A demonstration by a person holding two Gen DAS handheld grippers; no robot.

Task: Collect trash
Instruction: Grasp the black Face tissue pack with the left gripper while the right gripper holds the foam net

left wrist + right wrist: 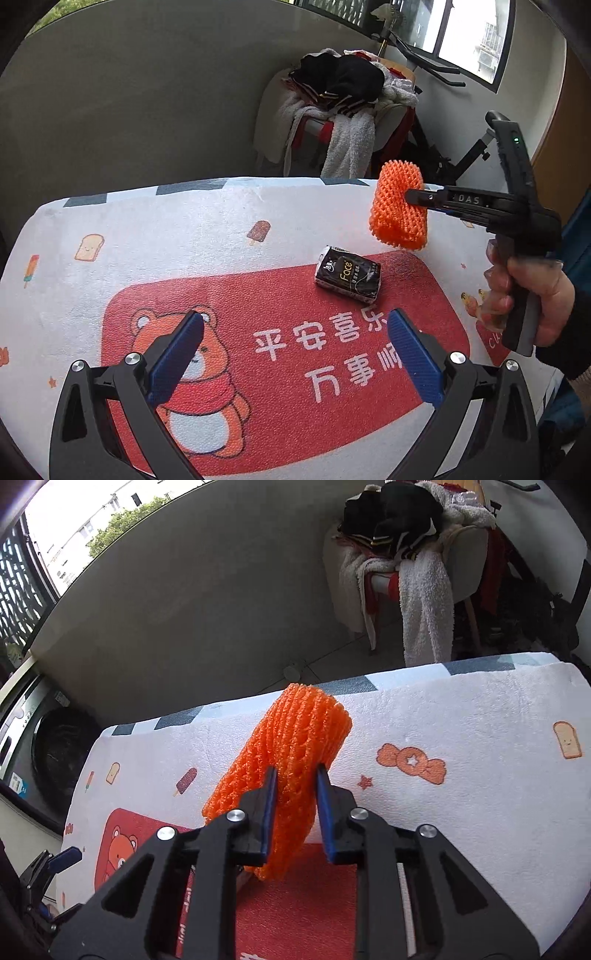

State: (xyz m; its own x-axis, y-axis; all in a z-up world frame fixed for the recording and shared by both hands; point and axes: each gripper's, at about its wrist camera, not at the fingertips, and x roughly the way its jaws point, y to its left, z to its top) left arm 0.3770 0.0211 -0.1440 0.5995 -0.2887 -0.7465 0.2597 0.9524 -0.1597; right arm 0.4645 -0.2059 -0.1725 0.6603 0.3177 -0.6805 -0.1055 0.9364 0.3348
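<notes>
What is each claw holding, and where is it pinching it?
The right claw pinches the orange foam net across its lower middle. The left claw is open, holding nothing.

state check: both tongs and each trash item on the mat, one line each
right tongs: shut on orange foam net
orange foam net: held, lifted clear of the mat
left tongs: open, nothing between the pads, above the mat
tissue pack: lying on the red part of the mat, untouched
printed mat: spread flat over the surface
</notes>
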